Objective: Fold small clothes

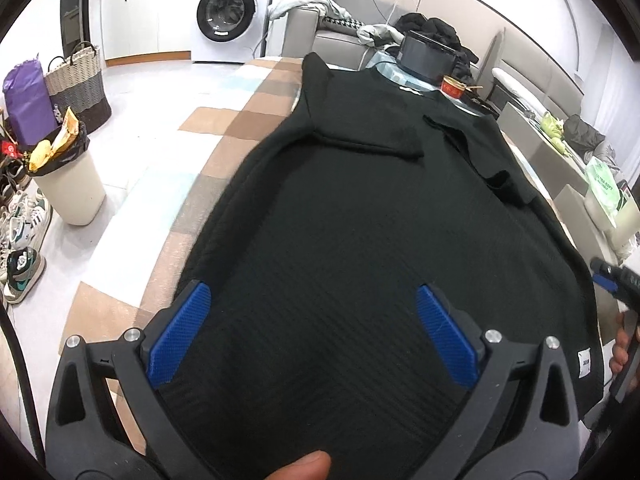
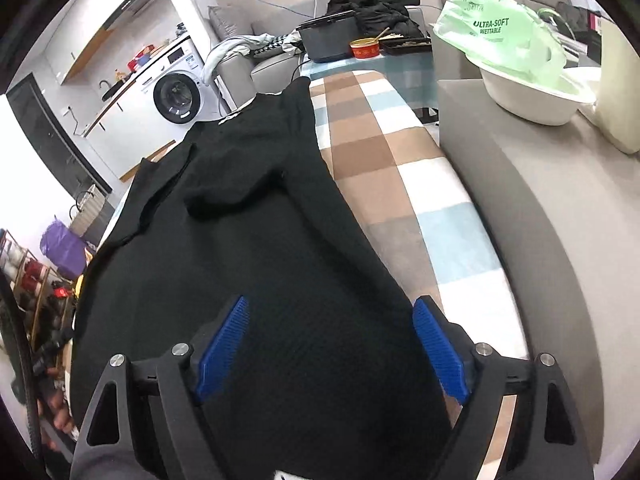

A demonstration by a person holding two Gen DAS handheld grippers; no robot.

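A black short-sleeved shirt (image 1: 340,208) lies flat along a checked ironing board (image 1: 224,120), both sleeves folded in over its body. My left gripper (image 1: 312,300) hangs open above the shirt's near hem, with only cloth below the blue pads (image 1: 180,332). In the right wrist view the same shirt (image 2: 248,240) fills the left half of the board (image 2: 400,168). My right gripper (image 2: 328,316) stands open over the shirt's near right edge, nothing pinched between its pads (image 2: 436,348). The right gripper's tip (image 1: 612,276) also shows at the far right of the left wrist view.
A black pot (image 1: 428,56) and a red bowl (image 1: 454,87) sit beyond the board's far end. A grey sofa (image 2: 520,208) with a white basin (image 2: 532,96) and green bag flanks the right. Bin (image 1: 68,184), baskets and shoes stand on the floor at left, washing machine (image 1: 228,12) behind.
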